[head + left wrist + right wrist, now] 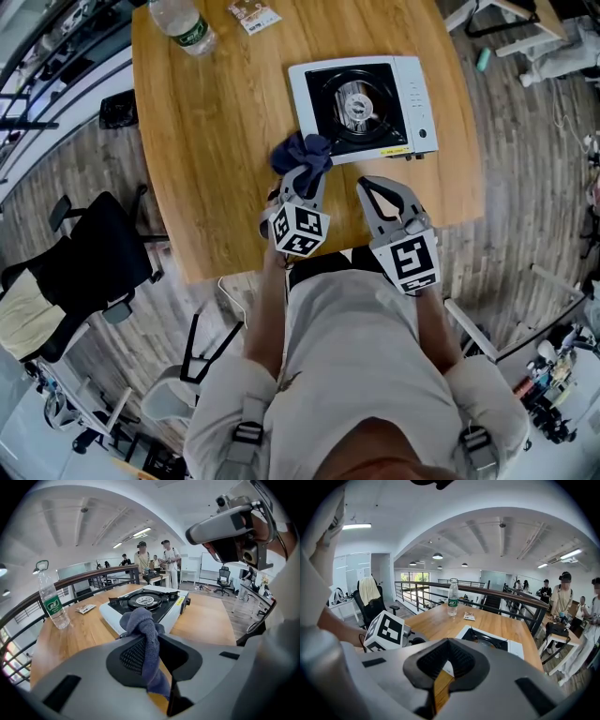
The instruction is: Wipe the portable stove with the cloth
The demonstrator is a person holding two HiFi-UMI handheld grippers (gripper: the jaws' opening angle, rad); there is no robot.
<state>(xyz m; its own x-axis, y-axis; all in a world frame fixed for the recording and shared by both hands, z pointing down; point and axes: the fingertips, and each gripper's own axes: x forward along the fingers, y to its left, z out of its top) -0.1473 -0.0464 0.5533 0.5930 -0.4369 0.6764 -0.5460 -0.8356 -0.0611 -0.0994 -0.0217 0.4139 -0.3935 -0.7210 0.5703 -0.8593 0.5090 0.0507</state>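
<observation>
The white portable stove point(367, 108) with a black top and round burner sits on the wooden table, right of centre; it also shows in the left gripper view, stove point(145, 604), and in the right gripper view, stove point(487, 641). A dark blue cloth point(302, 155) hangs bunched from my left gripper point(306, 176), just off the stove's near left corner. In the left gripper view the cloth point(143, 637) is pinched between the jaws. My right gripper point(375, 192) hovers in front of the stove's near edge, shut and empty.
A plastic water bottle point(184, 25) and a small packet point(253, 14) lie at the table's far edge. The table point(206, 150) ends close in front of me. A black office chair point(84, 267) stands on the floor to the left. Several people stand in the background.
</observation>
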